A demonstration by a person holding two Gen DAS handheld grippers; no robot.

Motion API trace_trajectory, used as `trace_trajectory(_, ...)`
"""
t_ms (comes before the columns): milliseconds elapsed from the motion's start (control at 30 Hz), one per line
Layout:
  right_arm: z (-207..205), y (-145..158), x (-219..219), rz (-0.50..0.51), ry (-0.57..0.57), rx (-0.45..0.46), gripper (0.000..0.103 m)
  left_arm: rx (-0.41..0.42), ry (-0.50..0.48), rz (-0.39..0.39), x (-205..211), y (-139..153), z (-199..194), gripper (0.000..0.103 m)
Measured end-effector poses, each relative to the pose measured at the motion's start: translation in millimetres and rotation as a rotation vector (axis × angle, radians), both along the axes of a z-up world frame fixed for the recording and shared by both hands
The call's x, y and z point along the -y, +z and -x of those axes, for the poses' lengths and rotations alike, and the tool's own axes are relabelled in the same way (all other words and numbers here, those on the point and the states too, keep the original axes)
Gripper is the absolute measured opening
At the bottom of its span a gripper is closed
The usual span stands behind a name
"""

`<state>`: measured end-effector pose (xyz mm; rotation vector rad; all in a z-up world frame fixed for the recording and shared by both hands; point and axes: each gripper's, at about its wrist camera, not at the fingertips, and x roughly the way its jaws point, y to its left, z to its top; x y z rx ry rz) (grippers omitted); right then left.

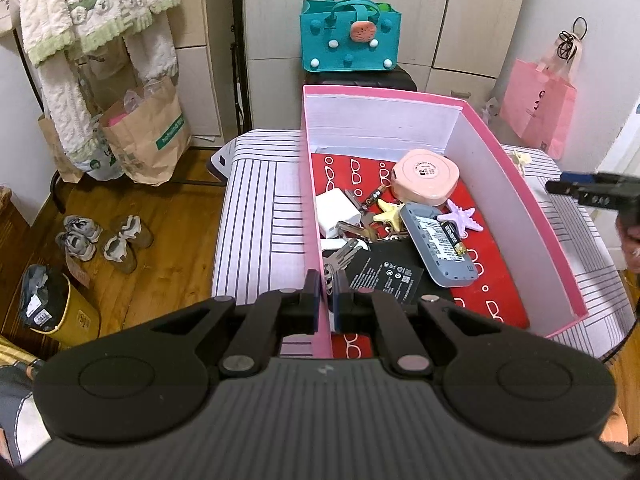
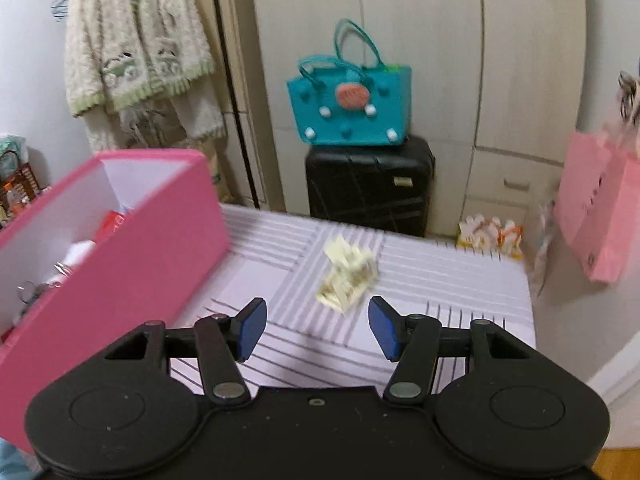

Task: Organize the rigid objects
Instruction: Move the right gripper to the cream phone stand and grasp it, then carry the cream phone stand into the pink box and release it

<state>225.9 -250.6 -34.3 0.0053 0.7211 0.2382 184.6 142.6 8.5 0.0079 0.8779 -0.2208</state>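
Note:
A pink box (image 1: pixel 520 184) stands on the striped table (image 1: pixel 256 216). It holds a pink round case (image 1: pixel 425 176), a grey router (image 1: pixel 438 240), a white charger (image 1: pixel 338 214), keys (image 1: pixel 340 258), a black card (image 1: pixel 384 274) and yellow (image 1: pixel 390 213) and purple (image 1: pixel 460 216) starfish. My left gripper (image 1: pixel 327 294) is shut on the box's near left wall. My right gripper (image 2: pixel 318 326) is open and empty above the table, just short of a pale yellow clip (image 2: pixel 348 276), blurred. The box (image 2: pixel 132 248) is to its left.
A teal felt bag (image 2: pixel 352 106) sits on a black suitcase (image 2: pixel 370 184) behind the table. A pink paper bag (image 2: pixel 600 208) hangs at the right. Paper bags (image 1: pixel 144 140), shoes (image 1: pixel 104 238) and a yellow bin (image 1: pixel 76 316) are on the floor left.

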Motion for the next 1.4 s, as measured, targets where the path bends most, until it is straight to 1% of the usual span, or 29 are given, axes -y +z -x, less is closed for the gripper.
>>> trace_trajectory(200, -13, -27, -3, -0.025, 0.01, 0.0, 0.062, -0.004, 0.006, -0.004, 0, 0, -1, 0.006)
trace_trajectory(300, -22, -36, -12, 0.002, 0.029, -0.021, 0.062, -0.005, -0.003, -0.031, 4, 1, -1, 0.006)
trace_trajectory(433, -33, -37, -20, 0.021, 0.013, -0.009, 0.062, -0.015, -0.005, -0.05, 7, 0, -1, 0.006)
trace_trajectory(533, -40, -38, -24, 0.041, -0.006, -0.02, 0.064, -0.021, 0.001, -0.037, 7, 0, -2, 0.006)
trace_trajectory(600, -43, -38, -26, 0.049, -0.011, -0.01, 0.066, -0.025, -0.001, -0.027, 6, 0, -3, 0.006)
trace_trajectory(633, -45, -39, -28, 0.057, -0.018, -0.009, 0.068, -0.026, -0.001, -0.024, 5, 0, -3, 0.006)
trace_trajectory(733, -52, -41, -28, 0.08, -0.047, -0.003, 0.071, -0.026, -0.003, -0.023, 5, -1, -3, 0.006)
trace_trajectory(833, -59, -42, -30, 0.117, -0.1, 0.004, 0.071, -0.027, -0.002, -0.018, 4, -1, -3, 0.006)
trace_trajectory(867, -60, -42, -31, 0.119, -0.099, 0.005, 0.071, -0.028, -0.002, -0.015, 4, -2, -3, 0.006)
trace_trajectory(933, -62, -40, -30, 0.085, -0.095, 0.014, 0.07, -0.029, -0.004, -0.011, 3, -1, -3, 0.006)
trace_trajectory(1000, -65, -39, -29, 0.064, -0.114, 0.025, 0.068, -0.031, -0.006, -0.01, 3, -1, -4, 0.006)
trace_trajectory(1067, -68, -39, -29, 0.069, -0.137, 0.034, 0.059, -0.032, -0.008, -0.008, 2, -1, -4, 0.006)
trace_trajectory(1100, -69, -40, -29, 0.074, -0.145, 0.03, 0.057, -0.032, -0.008, -0.007, 2, -1, -5, 0.006)
trace_trajectory(1133, -71, -40, -29, 0.082, -0.153, 0.021, 0.053, -0.032, -0.008, -0.005, 2, -1, -5, 0.006)
trace_trajectory(1167, -71, -40, -29, 0.088, -0.162, 0.015, 0.045, -0.032, -0.008, -0.005, 2, -1, -5, 0.006)
trace_trajectory(1233, -70, -38, -29, 0.102, -0.168, 0.019, 0.034, -0.031, -0.007, -0.004, 2, -1, -5, 0.006)
trace_trajectory(1300, -69, -36, -27, 0.088, -0.156, 0.011, 0.033, -0.032, -0.007, -0.005, 2, -1, -5, 0.006)
trace_trajectory(1400, -64, -31, -22, 0.035, -0.144, 0.001, 0.033, -0.032, -0.006, -0.005, 2, -1, -5, 0.006)
